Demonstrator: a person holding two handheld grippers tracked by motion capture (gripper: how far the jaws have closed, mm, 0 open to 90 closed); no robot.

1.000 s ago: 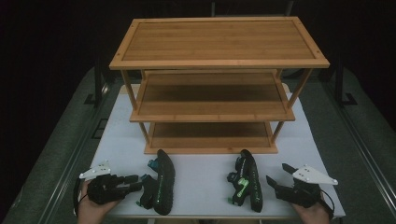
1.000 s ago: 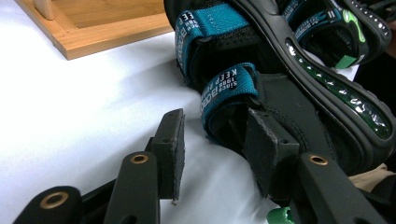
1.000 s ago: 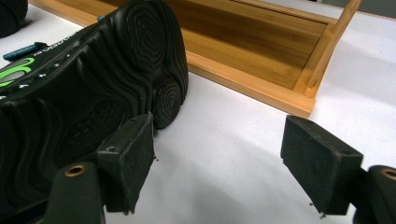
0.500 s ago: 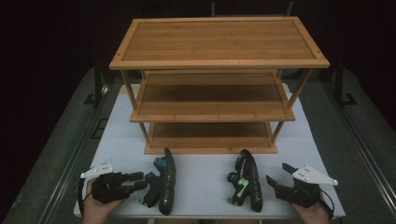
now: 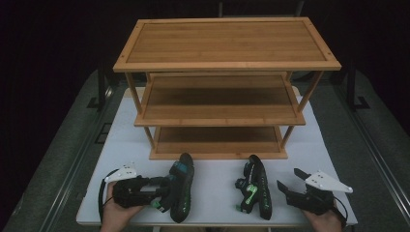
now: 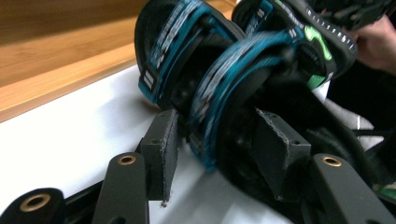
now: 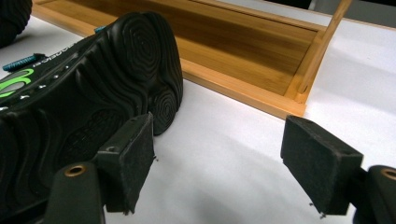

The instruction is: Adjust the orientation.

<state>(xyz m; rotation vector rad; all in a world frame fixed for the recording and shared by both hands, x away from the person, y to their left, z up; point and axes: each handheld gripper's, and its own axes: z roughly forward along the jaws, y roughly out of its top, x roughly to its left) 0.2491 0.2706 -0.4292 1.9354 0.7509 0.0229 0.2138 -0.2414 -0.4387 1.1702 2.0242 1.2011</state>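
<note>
Two black sandals lie on their sides on the white table (image 5: 212,193), in front of a three-tier bamboo rack (image 5: 225,48). The left sandal (image 5: 182,191) has blue straps (image 6: 219,107). My left gripper (image 5: 166,192) is open, its jaws straddling one strap and the sole edge (image 6: 217,140); that sandal looks blurred. The right sandal (image 5: 255,191) has green marks, and its ribbed sole (image 7: 93,88) lies just left of my right gripper (image 7: 219,158). That right gripper (image 5: 288,179) stands open over bare table, holding nothing.
The rack's lowest shelf (image 5: 217,142) sits just behind the sandals, its front rail (image 7: 243,95) and a corner post (image 7: 322,42) close to the right gripper. A hand (image 6: 373,39) shows beyond the green-marked sandal (image 6: 317,42). Table edges lie near both hands.
My left gripper has moved right, up to the left sandal and around its strap; the sandal has shifted slightly right. The right gripper and right sandal have stayed put.
</note>
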